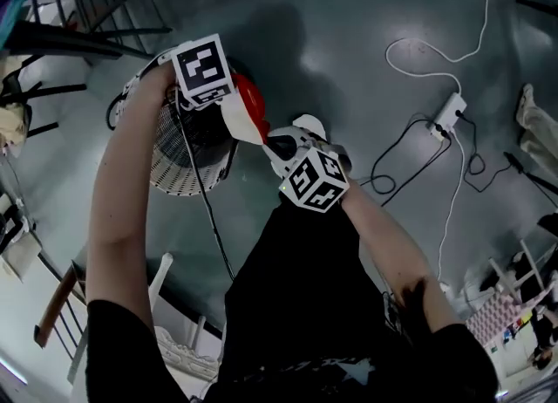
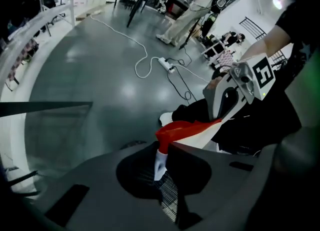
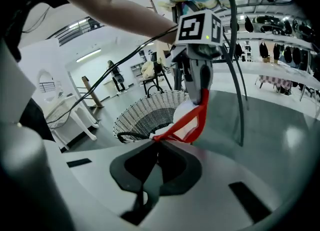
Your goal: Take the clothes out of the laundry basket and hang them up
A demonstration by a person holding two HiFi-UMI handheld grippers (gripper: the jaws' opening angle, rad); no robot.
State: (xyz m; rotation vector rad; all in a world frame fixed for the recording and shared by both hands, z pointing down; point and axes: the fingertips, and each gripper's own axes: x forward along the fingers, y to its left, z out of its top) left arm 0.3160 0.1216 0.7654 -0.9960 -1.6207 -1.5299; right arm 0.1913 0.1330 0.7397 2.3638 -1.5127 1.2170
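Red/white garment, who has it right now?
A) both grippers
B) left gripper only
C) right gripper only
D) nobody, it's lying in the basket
A: the left gripper is shut on one end of the garment and the right gripper is shut on its red edge at the other end, so the cloth stretches between them.
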